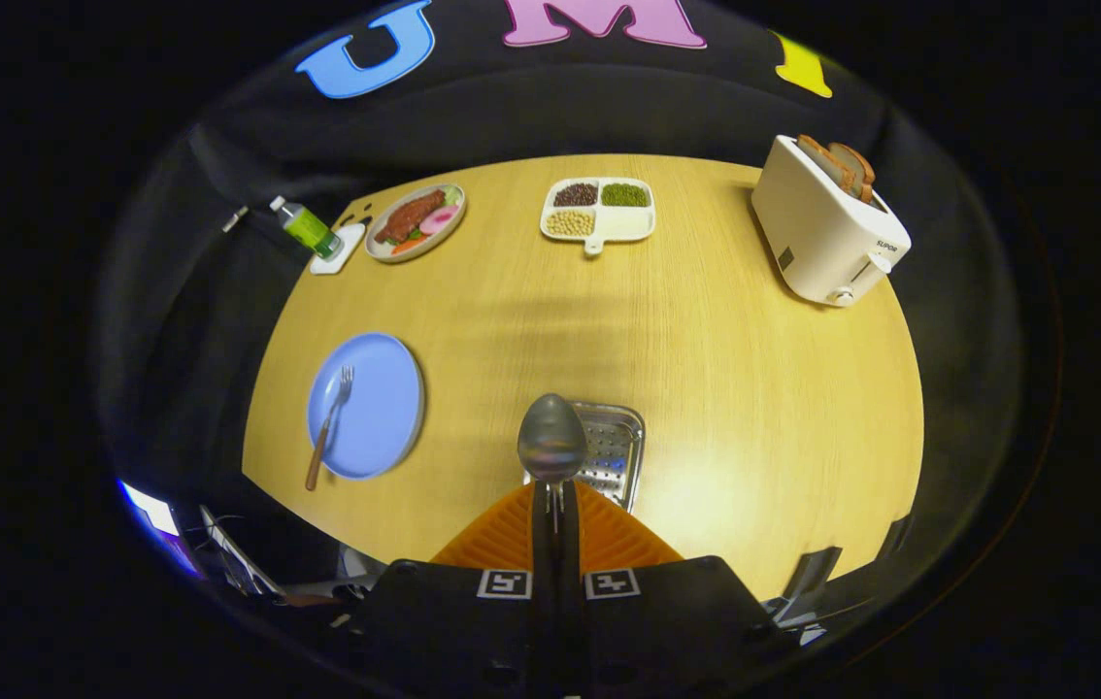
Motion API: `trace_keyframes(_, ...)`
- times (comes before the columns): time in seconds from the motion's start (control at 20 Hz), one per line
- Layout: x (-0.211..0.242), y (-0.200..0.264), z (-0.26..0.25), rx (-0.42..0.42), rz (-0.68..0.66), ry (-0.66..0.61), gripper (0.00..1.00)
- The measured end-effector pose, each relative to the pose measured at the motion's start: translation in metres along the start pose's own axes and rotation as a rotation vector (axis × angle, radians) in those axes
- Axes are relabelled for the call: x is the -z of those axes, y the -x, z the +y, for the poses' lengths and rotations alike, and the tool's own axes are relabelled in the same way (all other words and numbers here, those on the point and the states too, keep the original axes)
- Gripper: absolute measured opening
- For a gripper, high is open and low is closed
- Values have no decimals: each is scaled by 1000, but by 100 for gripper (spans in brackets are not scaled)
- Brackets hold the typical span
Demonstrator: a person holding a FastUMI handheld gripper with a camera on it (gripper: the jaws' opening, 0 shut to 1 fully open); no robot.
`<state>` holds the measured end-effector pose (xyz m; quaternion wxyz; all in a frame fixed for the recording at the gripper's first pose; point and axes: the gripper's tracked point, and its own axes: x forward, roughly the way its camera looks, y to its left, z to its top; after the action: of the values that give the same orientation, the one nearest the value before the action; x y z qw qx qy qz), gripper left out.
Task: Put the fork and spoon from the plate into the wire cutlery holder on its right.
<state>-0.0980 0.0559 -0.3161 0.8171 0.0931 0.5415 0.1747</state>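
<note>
Spoon clamped between our gripper fingers, closed tight, bowl up, over the wire cutlery holder. Fork lies on the blue plate.

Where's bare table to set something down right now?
Widest bare wood lies mid-table, between the blue plate, divided snack tray and toaster. Crowded: far-left corner, green bottle beside the food plate. The hand-held gripper holds the spoon over the wire cutlery holder.
</note>
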Motion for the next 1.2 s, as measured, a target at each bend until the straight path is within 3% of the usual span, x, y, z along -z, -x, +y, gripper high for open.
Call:
trace_keyframes(0.4,12,-35,-14,43,149,60,5)
trace_keyframes(0.7,1,-38,-12,33,135,56,12)
trace_keyframes(0.95,-31,-3,23,-46,-19,18,25)
trace_keyframes(1.1,-46,19,75,-144,-88,-3,42)
trace_keyframes(1.2,-47,25,116,-203,-99,12,46)
